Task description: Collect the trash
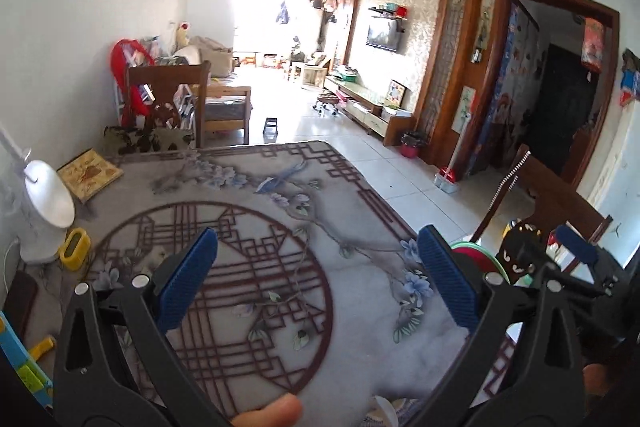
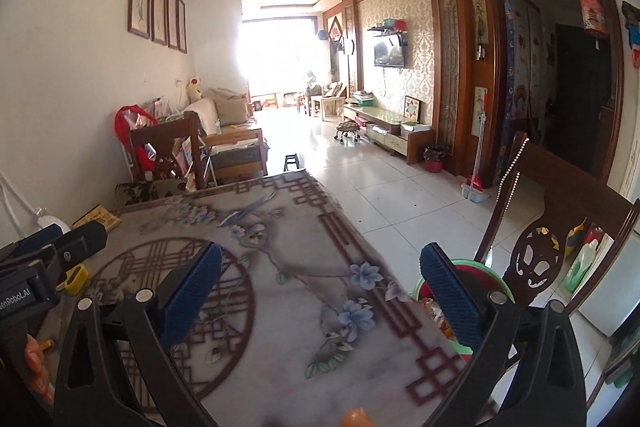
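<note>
My left gripper (image 1: 318,281) is open and empty above the patterned table (image 1: 280,195). My right gripper (image 2: 320,291) is open and empty over the table's right edge (image 2: 360,247). A green-rimmed bin (image 2: 486,267) with colourful wrappers inside stands on the floor just right of the table, behind my right gripper's right finger; it also shows in the left wrist view (image 1: 476,253). The right gripper's body (image 1: 576,267) appears at the right of the left wrist view, and the left gripper's body (image 2: 48,259) at the left of the right wrist view. No loose trash shows on the table.
A white lamp (image 1: 44,203), a yellow box (image 1: 74,249) and a book (image 1: 90,175) sit at the table's left. A wooden chair (image 2: 560,227) stands right of the bin, another chair (image 1: 168,103) at the table's far end. A tiled floor (image 2: 400,195) runs to the right.
</note>
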The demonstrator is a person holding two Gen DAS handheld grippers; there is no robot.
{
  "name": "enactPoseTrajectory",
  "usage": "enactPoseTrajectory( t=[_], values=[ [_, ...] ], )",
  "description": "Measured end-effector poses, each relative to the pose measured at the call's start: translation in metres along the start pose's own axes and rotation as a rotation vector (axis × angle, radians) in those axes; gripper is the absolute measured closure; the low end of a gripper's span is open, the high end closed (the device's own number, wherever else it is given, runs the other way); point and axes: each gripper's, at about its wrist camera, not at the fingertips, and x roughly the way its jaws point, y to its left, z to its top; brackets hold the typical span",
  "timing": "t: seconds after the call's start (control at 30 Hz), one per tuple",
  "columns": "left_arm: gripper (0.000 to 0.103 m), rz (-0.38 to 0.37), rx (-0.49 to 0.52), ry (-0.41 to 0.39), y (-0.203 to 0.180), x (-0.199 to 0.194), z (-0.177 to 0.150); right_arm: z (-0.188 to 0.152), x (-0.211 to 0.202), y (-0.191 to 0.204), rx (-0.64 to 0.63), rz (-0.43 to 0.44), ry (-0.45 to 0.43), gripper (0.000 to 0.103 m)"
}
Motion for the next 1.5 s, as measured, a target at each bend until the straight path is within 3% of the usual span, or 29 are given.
enactPoseTrajectory(
  t=[0.4, 1.5],
  values=[
    [0.005, -0.022, -0.077, 0.043, 0.028, 0.008, -0.005, -0.004, 0.000, 0.015, -0.043, -0.028, 0.031, 0.007],
    [0.005, -0.024, -0.053, 0.071, 0.020, 0.011, -0.005, -0.010, 0.006, 0.011, -0.039, -0.035, 0.053, 0.007]
  ],
)
